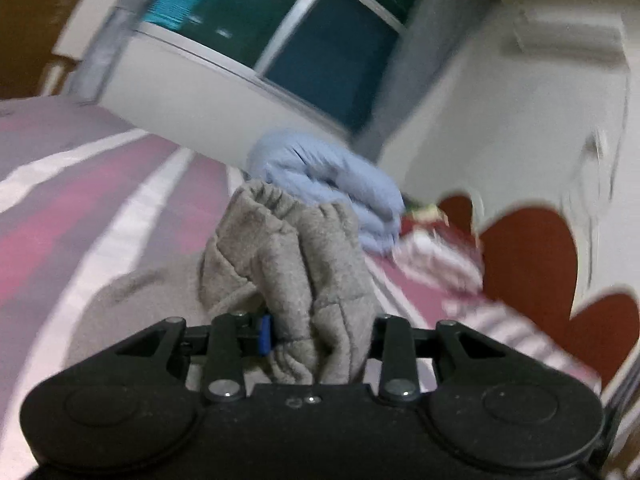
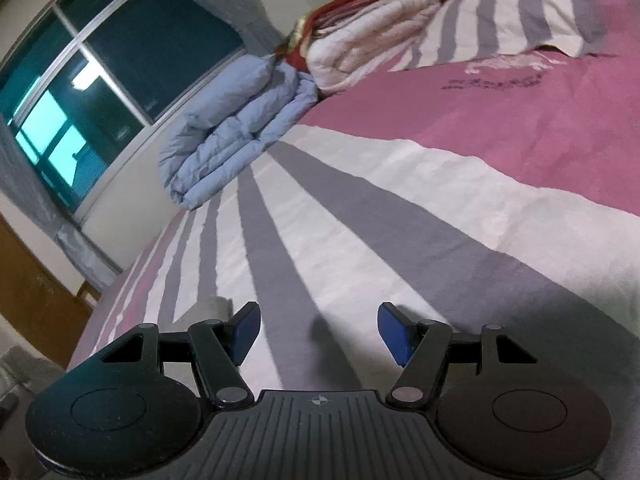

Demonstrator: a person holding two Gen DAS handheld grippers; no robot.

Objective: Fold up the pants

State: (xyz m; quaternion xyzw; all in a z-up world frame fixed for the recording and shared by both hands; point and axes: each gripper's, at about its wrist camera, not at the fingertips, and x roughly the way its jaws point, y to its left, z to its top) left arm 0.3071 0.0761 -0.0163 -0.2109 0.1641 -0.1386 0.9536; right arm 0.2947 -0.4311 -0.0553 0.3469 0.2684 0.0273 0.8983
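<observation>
Left gripper (image 1: 316, 340): I see it raised and tilted, the horizon of the bed running steeply across the frame. Its jaws are closed around a thick bunch of grey fleece pants (image 1: 296, 272); one blue pad (image 1: 264, 335) shows at the left of the cloth, the other is buried in the fabric.

Pants: the gathered, elasticated edge stands up in the middle of the left view, and the rest of the grey cloth trails down to the lower left onto the bedspread (image 1: 80, 216).

Right gripper (image 2: 318, 334): I hold it low over the bed, pointing along the stripes. Its jaws stand wide apart with nothing between them; both blue pads (image 2: 246, 332) are bare, and a shadow falls on the sheet between them.

Left view only: the pants, a dark red heart-shaped headboard (image 1: 532, 256) at right, and what looks like a wall unit at upper right. This view is blurred.

Right view only: the pink, white and grey striped bedspread (image 2: 440, 184) seen sharply, a striped pillow (image 2: 512, 12) at upper right, and wooden furniture (image 2: 32, 292) at lower left.

Both views: a folded blue quilt (image 2: 236, 120) near the wall, a folded white and red blanket (image 2: 368, 28) beside it, and the dark window (image 2: 120, 60).
</observation>
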